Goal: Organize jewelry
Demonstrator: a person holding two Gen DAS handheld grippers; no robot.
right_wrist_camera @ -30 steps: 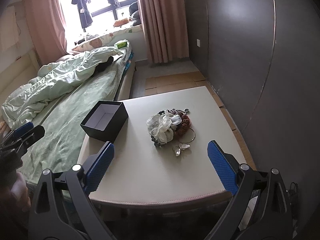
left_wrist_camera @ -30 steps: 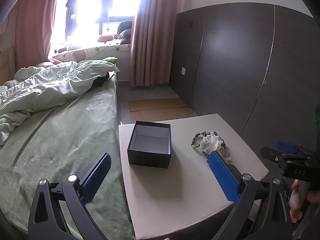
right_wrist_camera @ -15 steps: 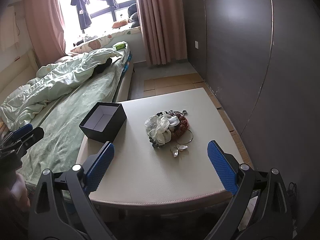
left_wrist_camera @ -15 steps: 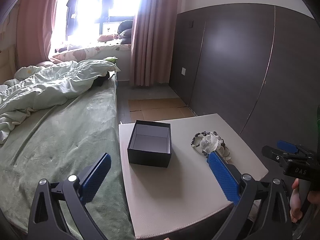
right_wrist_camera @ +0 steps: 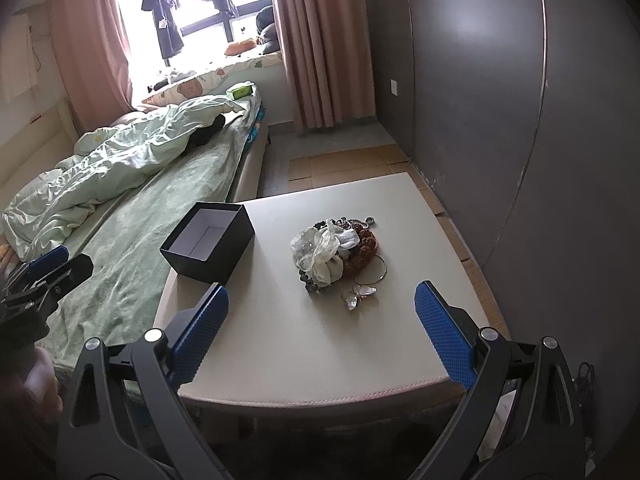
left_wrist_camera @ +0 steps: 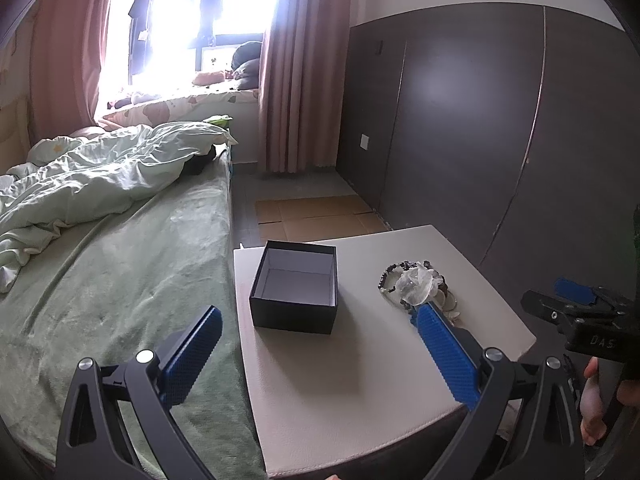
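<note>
Left wrist view: the left gripper [left_wrist_camera: 316,344] is held above the near edge of a white table [left_wrist_camera: 360,392], its blue-padded fingers [left_wrist_camera: 446,354] spread wide apart with nothing between them. An open black box [left_wrist_camera: 295,285] with a pale, empty interior is seen on the table's left part, next to a bed with a green cover [left_wrist_camera: 120,272]. A jewelry pile [left_wrist_camera: 416,285] lies to the right of the box, apart from it, partly hidden by the right finger. The right gripper [left_wrist_camera: 576,308] is glimpsed at the frame's right edge, held by a hand [left_wrist_camera: 596,396].

Right wrist view: the right gripper [right_wrist_camera: 320,320] is held over the table's near edge [right_wrist_camera: 320,360], fingers [right_wrist_camera: 200,332] wide apart and empty. The jewelry pile [right_wrist_camera: 336,254] is seen mid-table: beaded bracelets, a cream fabric flower [right_wrist_camera: 326,256], a thin bangle [right_wrist_camera: 374,274] and a butterfly-shaped piece [right_wrist_camera: 357,295]. The black box [right_wrist_camera: 210,242] stands left of it, by the bed [right_wrist_camera: 120,248]
</note>
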